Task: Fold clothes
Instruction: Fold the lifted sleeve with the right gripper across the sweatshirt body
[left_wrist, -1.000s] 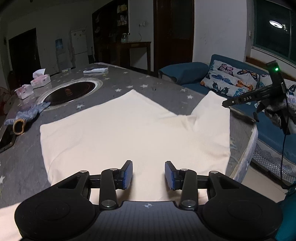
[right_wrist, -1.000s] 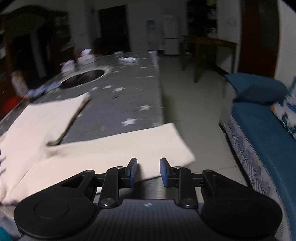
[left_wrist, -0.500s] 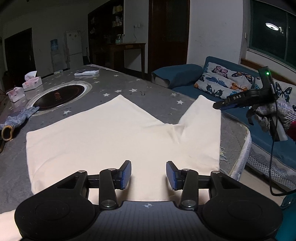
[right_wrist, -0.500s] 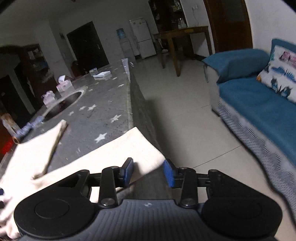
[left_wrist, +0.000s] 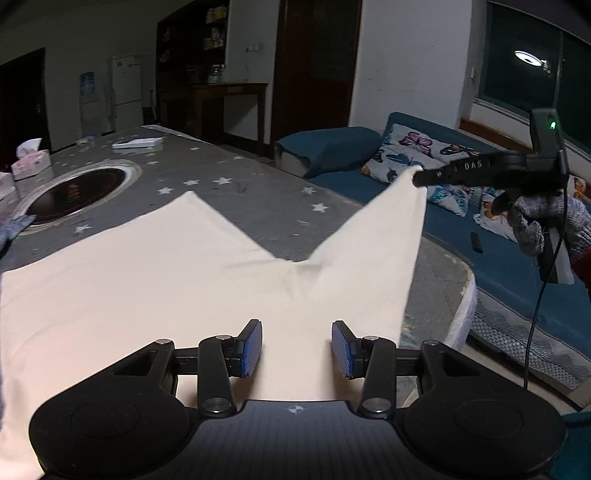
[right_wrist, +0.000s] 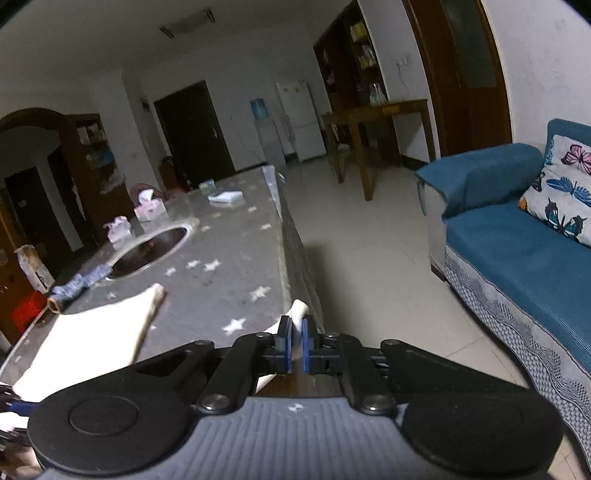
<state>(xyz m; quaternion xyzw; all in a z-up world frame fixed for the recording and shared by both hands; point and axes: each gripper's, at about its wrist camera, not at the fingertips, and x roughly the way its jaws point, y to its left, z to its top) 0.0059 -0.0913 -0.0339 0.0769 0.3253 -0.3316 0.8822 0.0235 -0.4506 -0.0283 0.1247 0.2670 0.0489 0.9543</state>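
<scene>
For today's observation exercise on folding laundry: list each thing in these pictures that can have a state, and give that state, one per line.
Cream garment: spread flat on the table, one corner lifted.
Right gripper: shut on the garment's corner.
Left gripper: open, over the garment's near edge.
Table: covered with a grey star-print cloth.
Tissue box: open, a tissue sticking up.
Grey glove: lying by the round recess.

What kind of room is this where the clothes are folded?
Most likely a living and dining room in a home: a blue sofa with a butterfly cushion, a white fridge at the far wall, and a long table with a star-print cover.
</scene>
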